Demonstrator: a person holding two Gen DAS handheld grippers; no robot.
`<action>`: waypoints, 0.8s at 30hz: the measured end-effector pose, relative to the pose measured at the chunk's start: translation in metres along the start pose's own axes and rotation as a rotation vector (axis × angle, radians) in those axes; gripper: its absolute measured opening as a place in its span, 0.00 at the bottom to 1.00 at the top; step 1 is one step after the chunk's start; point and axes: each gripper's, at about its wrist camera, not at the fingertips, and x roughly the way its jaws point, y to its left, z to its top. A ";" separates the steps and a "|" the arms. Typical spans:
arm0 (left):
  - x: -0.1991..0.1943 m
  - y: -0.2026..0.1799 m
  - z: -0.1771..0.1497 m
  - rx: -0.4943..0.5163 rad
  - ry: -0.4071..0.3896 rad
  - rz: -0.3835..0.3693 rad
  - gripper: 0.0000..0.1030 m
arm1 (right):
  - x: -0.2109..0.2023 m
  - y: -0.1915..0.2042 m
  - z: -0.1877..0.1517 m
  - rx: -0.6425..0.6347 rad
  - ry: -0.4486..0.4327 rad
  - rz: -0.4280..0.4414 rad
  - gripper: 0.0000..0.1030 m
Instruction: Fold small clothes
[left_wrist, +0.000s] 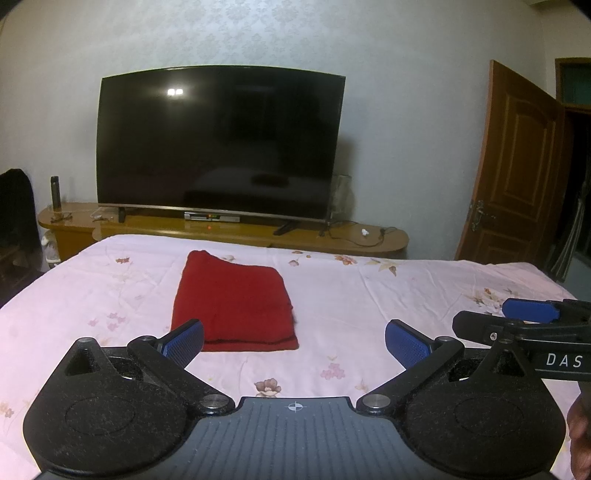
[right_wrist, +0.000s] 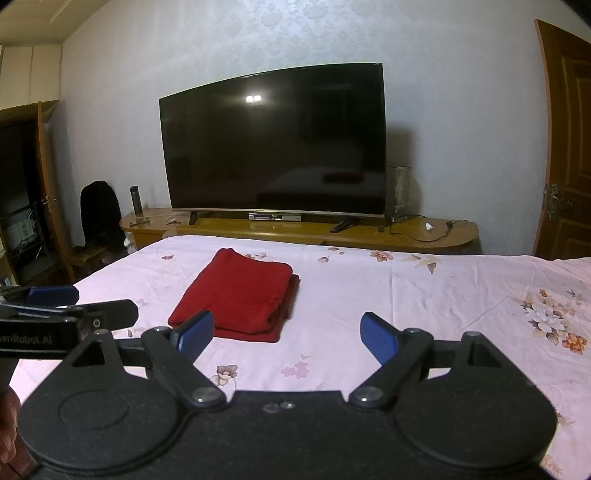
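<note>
Left gripper (left_wrist: 294, 341) level, jaws wide (empty), near folded red cloth (left_wrist: 233, 303)

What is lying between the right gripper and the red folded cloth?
Only bare flowered bedsheet lies between the open right gripper and the red cloth, shown in the right wrist view.

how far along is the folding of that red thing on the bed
It looks done: the red garment lies in a neat stacked rectangle on the floral bedsheet. Nothing is in hand; the left gripper and right gripper are both open and empty, short of the cloth. No other clothes are visible to fold.
</note>
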 end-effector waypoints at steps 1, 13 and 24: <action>0.000 -0.001 0.000 -0.001 0.000 0.002 1.00 | 0.000 0.000 0.000 0.000 -0.001 0.000 0.83; 0.000 0.002 -0.001 -0.001 -0.003 0.004 1.00 | 0.000 0.001 0.000 0.001 -0.001 0.000 0.83; 0.001 0.004 0.000 0.003 -0.004 0.005 1.00 | 0.002 0.001 0.002 -0.002 0.001 0.004 0.83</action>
